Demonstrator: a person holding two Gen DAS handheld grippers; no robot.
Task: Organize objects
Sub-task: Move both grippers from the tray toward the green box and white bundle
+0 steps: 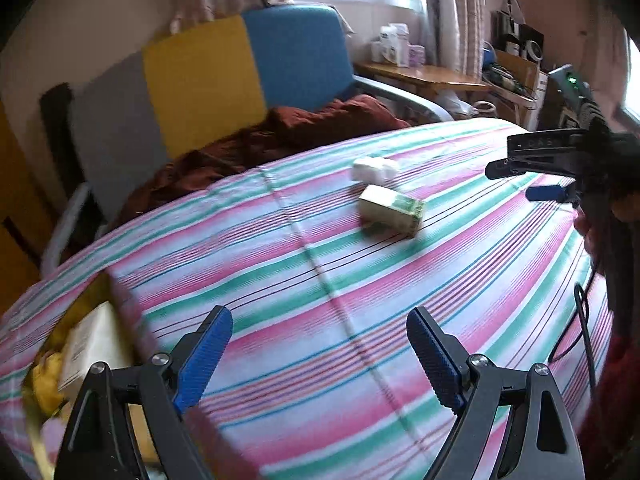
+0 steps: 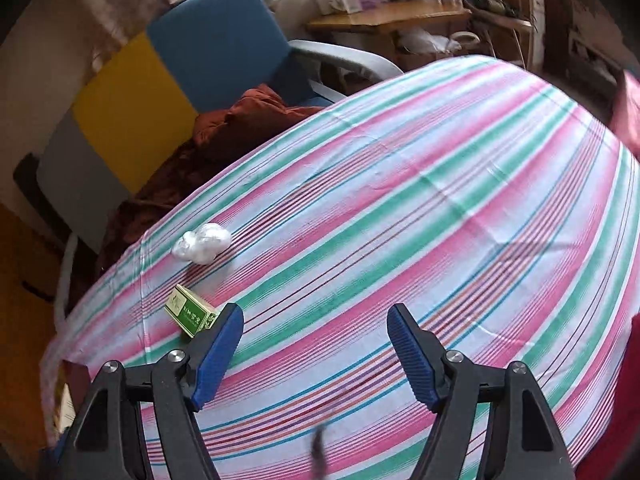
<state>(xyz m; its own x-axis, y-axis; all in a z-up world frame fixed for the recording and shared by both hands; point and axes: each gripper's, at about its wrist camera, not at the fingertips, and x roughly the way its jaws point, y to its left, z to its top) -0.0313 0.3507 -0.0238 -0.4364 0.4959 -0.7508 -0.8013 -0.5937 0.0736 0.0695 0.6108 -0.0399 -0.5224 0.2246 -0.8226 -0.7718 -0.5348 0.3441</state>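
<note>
Both blue-padded claws, left claw [image 1: 320,356] and right claw [image 2: 316,354], gape empty over the striped-cloth worktop [image 1: 360,300], where one green rectangular carton [image 1: 392,210] lies flat, long axis crosswise, beside one white crumpled plastic wad [image 1: 376,169].

A: The pale rectangular cardboard box [image 1: 94,354] at the lower left — any print?
B: Too blurred; black gripper arms hide part.
A: The small green carton [image 2: 191,312]?
B: One corner sits behind a blue ribbed pad [image 2: 218,350].

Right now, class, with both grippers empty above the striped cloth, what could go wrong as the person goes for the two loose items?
1. The green box lies almost against the right gripper's left finger; closing in could knock it aside instead of gripping it.
2. The white wrapped bundle looks soft and may crush or slip.
3. The striped cloth is creased and could snag.
</note>
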